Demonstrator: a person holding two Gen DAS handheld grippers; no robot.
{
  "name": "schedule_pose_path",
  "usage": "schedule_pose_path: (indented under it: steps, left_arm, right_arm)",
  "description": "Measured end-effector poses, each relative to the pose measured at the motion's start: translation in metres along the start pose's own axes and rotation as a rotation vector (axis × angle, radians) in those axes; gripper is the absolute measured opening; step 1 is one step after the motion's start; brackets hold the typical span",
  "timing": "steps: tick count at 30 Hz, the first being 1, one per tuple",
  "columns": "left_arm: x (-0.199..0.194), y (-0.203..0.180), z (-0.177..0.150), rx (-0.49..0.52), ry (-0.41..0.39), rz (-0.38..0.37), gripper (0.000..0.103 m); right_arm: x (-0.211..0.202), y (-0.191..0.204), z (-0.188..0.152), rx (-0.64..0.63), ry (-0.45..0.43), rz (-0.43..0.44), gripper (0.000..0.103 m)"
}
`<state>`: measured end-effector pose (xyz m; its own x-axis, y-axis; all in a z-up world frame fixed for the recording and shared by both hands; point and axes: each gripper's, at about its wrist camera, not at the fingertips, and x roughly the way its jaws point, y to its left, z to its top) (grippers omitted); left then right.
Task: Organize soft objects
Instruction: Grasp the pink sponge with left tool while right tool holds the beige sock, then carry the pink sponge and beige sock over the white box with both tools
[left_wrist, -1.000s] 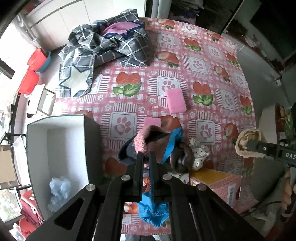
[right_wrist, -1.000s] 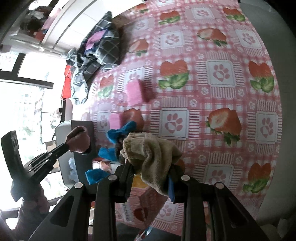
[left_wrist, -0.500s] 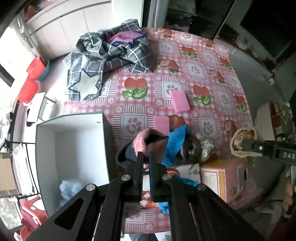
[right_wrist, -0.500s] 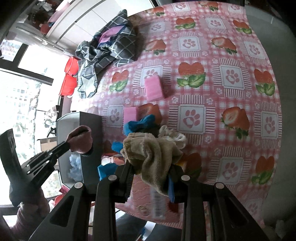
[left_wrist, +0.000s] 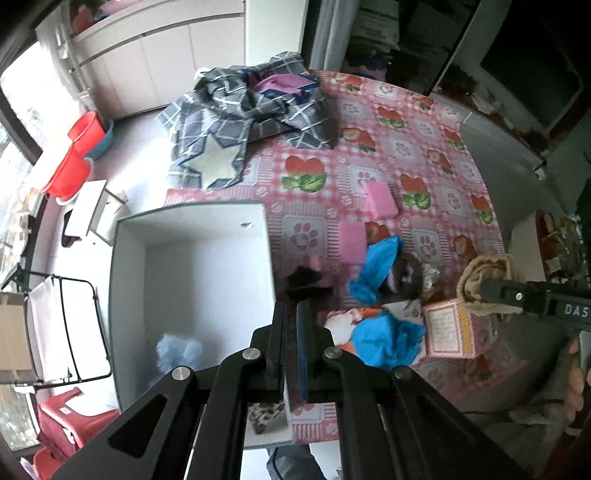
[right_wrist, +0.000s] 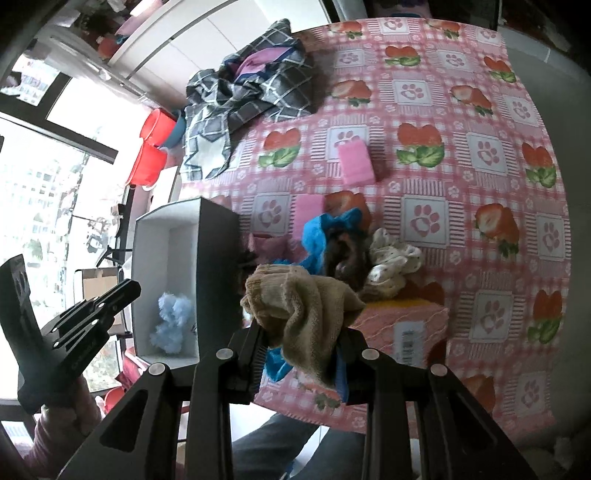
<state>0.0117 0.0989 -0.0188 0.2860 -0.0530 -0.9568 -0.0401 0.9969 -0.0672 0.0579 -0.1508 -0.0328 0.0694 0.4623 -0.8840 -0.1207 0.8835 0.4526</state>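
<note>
Currently right claw (right_wrist: 301, 334) clamped on tan sock (right_wrist: 303, 306), lower centre of its view; left claw (left_wrist: 291, 317) pinched together, empty (pink sock (left_wrist: 314, 271) beside white box (left_wrist: 129, 258), mid-frame).

Beige sock (right_wrist: 306, 306): bunched, clamped between gripper fingers, raised beside the white box (right_wrist: 216, 258). Fluffy light-blue item (right_wrist: 171, 325): inside the box. Blue, brown, dotted pieces (right_wrist: 391, 264): heaped just right of the box.
</note>
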Motion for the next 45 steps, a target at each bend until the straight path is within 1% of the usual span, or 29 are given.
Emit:
schedule_pose_path:
  steps: [3, 5, 6, 7, 8, 9, 10, 11, 12, 13, 15, 17, 20, 22, 24, 27, 31, 32, 34, 35, 36, 38, 40, 45]
  left_arm:
    - [0.000, 0.006, -0.005, -0.002, 0.012, 0.001, 0.006]
    - [0.001, 0.002, -0.004, 0.010, 0.013, -0.006, 0.006]
    - [0.002, -0.002, -0.004, 0.017, 0.013, -0.009, 0.008]
    - [0.005, -0.008, -0.001, 0.035, 0.019, -0.023, 0.013]
    - [0.008, -0.015, 0.003, 0.049, 0.024, -0.042, 0.033]
    - [0.014, -0.024, 0.009, 0.061, 0.031, -0.064, 0.067]
    - [0.017, -0.030, 0.013, 0.064, 0.030, -0.076, 0.080]
    - [0.022, -0.038, 0.020, 0.067, 0.015, -0.099, 0.086]
    - [0.025, -0.043, 0.024, 0.070, 0.010, -0.111, 0.086]
    - [0.037, -0.054, 0.034, 0.078, 0.026, -0.120, 0.086]
    - [0.058, -0.065, 0.050, 0.071, 0.075, -0.127, 0.086]
    - [0.092, -0.075, 0.070, 0.040, 0.152, -0.124, 0.086]
    - [0.138, -0.082, 0.089, -0.004, 0.232, -0.078, 0.086]
    - [0.173, -0.088, 0.102, -0.017, 0.277, -0.023, 0.086]
    - [0.199, -0.095, 0.106, -0.009, 0.319, 0.020, 0.086]
    - [0.231, -0.101, 0.106, -0.004, 0.389, 0.041, 0.086]
    - [0.256, -0.105, 0.101, -0.005, 0.464, 0.057, 0.085]
    - [0.260, -0.105, 0.100, -0.007, 0.475, 0.059, 0.083]
    - [0.266, -0.104, 0.098, -0.010, 0.495, 0.052, 0.066]
    - [0.269, -0.104, 0.096, -0.009, 0.503, 0.047, 0.045]
    - [0.271, -0.104, 0.094, -0.009, 0.516, 0.041, 0.046]
    - [0.268, -0.104, 0.092, -0.006, 0.496, 0.033, 0.046]
    - [0.257, -0.102, 0.093, 0.004, 0.446, 0.041, 0.045]
    - [0.208, -0.098, 0.099, 0.012, 0.311, 0.029, 0.045]
  right_arm:
    - [0.001, 0.010, -0.004, -0.010, -0.003, 0.007, 0.032]
    - [0.000, 0.016, -0.005, -0.014, -0.005, 0.013, 0.032]
    - [0.000, 0.018, -0.006, -0.017, -0.007, 0.013, 0.032]
    - [-0.001, 0.019, -0.006, -0.018, -0.010, 0.012, 0.032]
    - [-0.002, 0.018, -0.007, -0.016, -0.013, 0.013, 0.032]
    - [-0.004, 0.017, -0.007, -0.013, -0.017, 0.014, 0.032]
    - [-0.007, 0.014, -0.007, -0.009, -0.021, 0.011, 0.032]
    - [-0.009, 0.011, -0.007, -0.004, -0.025, 0.009, 0.032]
    - [-0.012, 0.006, -0.006, 0.006, -0.030, 0.007, 0.032]
    - [-0.015, 0.000, -0.006, 0.015, -0.036, 0.005, 0.032]
    - [-0.021, -0.012, -0.006, 0.039, -0.044, 0.001, 0.032]
    - [-0.026, -0.028, -0.006, 0.068, -0.049, 0.006, 0.032]
    - [-0.032, -0.048, -0.004, 0.103, -0.055, 0.012, 0.032]
    - [-0.036, -0.061, -0.003, 0.125, -0.061, 0.021, 0.032]
    - [-0.039, -0.073, 0.000, 0.142, -0.063, 0.030, 0.032]
    - [-0.040, -0.087, 0.005, 0.158, -0.060, 0.036, 0.032]
    - [-0.037, -0.104, 0.008, 0.176, -0.048, 0.043, 0.032]
    - [-0.036, -0.108, 0.009, 0.181, -0.045, 0.045, 0.032]
    - [-0.033, -0.113, 0.009, 0.190, -0.039, 0.049, 0.032]
    - [-0.033, -0.115, 0.008, 0.191, -0.036, 0.049, 0.032]
    - [-0.032, -0.117, 0.008, 0.195, -0.035, 0.051, 0.032]
    - [-0.033, -0.118, 0.007, 0.199, -0.035, 0.051, 0.032]
    - [-0.034, -0.118, 0.006, 0.200, -0.039, 0.047, 0.032]
    - [-0.037, -0.111, 0.004, 0.195, -0.052, 0.032, 0.032]
